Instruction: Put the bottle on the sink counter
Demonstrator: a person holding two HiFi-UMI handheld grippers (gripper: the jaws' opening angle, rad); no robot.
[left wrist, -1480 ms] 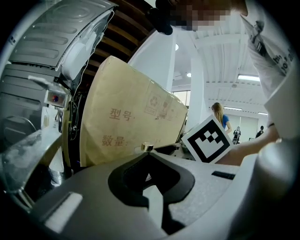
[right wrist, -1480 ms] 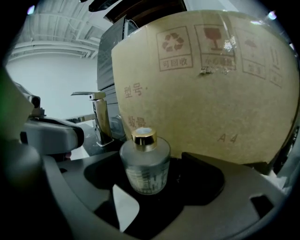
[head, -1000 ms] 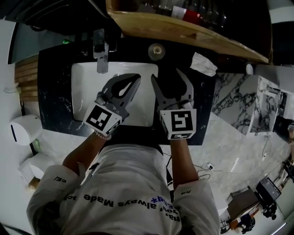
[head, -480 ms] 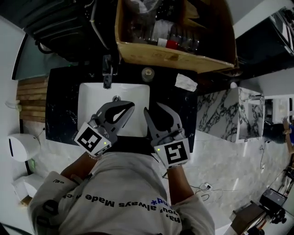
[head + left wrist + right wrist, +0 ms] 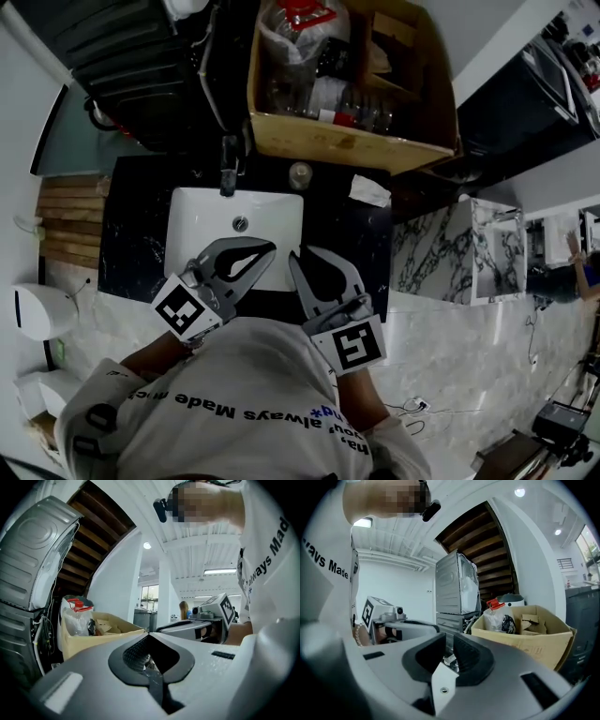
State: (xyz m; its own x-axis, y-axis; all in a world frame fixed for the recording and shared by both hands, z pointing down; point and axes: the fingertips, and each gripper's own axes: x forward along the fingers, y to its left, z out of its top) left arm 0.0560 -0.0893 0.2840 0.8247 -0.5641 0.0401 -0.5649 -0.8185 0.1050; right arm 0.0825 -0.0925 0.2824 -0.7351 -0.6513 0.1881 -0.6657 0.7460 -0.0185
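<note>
Counter (image 5: 141, 234) of glossy black speckled stone holds a white rectangular basin (image 5: 202, 211) with a round metal drain (image 5: 241, 223). A chrome faucet (image 5: 228, 161) stands at the basin's back edge. Crumpled white paper (image 5: 370, 190) lies near the counter's back right corner.

In the head view a brown cardboard box (image 5: 347, 145) with an open top overlaps the counter's back edge. One bottle (image 5: 330, 101), clear plastic with a red cap, lies inside it among others like it. A crinkled clear bag (image 5: 496, 617) with a red top stands at the box's left end.

The grey moulded left gripper (image 5: 271, 247) hangs over the basin's front right corner. Its curved jaws meet at the tips, a teardrop gap sits behind the ribbed black pads, and nothing is held.

The right gripper (image 5: 293, 256) is just beside it, over black stone at the front edge. Its jaws have just been closing, leaving only a narrow slit with nothing in it.
</note>
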